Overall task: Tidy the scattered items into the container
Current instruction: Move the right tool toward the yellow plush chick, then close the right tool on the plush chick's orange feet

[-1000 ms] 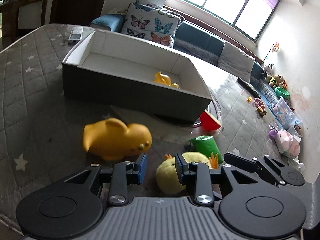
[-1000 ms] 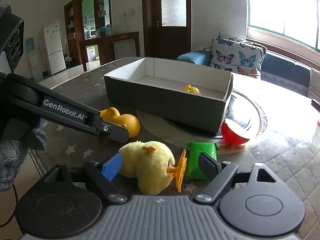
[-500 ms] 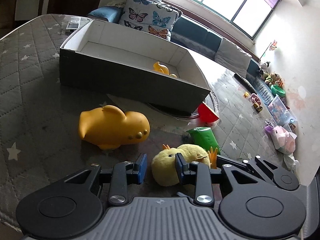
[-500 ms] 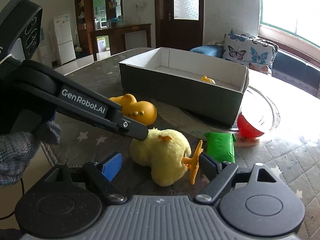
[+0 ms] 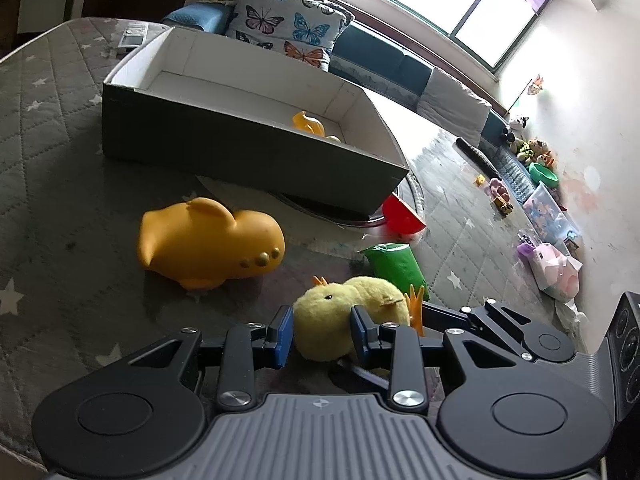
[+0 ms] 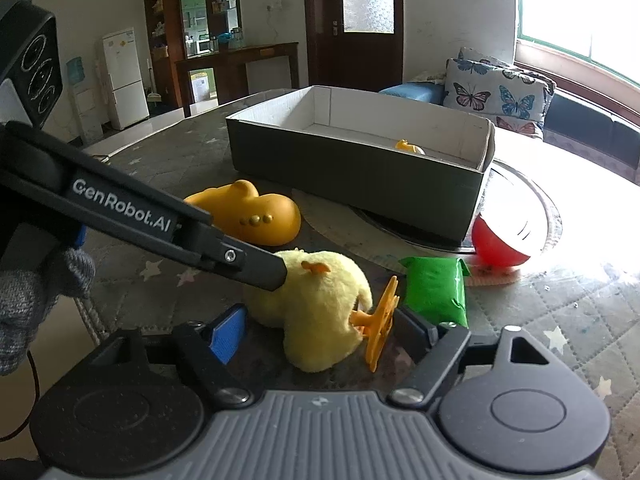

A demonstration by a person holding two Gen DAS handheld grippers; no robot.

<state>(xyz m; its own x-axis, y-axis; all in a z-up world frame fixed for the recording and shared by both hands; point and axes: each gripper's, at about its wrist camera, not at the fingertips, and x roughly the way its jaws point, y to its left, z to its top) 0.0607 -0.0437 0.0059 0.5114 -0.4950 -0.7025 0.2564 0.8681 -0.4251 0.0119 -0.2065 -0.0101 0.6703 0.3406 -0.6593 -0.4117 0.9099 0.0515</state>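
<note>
A yellow plush chick [image 5: 348, 312] [image 6: 316, 304] lies on the grey quilted table. My left gripper [image 5: 320, 336] has its blue pads on both sides of the chick's head, touching it. My right gripper [image 6: 316, 328] is open around the chick's body and orange feet. A dark cardboard box [image 5: 240, 148] [image 6: 360, 176] with a white inside stands behind, holding a small yellow duck [image 5: 308, 124] [image 6: 408, 147]. An orange submarine toy [image 5: 208, 244] [image 6: 252, 216], a green packet [image 5: 396, 264] [image 6: 436, 288] and a red half-ball [image 5: 400, 220] [image 6: 496, 244] lie in front of the box.
The box rests partly on a round glass turntable [image 6: 536, 216]. A remote [image 5: 132, 36] lies at the table's far left and a black stick [image 5: 476, 156] at the far right. A sofa with butterfly cushions [image 5: 288, 28] stands behind the table.
My left gripper has moved right and forward from beside the chick until its pads straddle the head. The right gripper has come closer around the chick's body.
</note>
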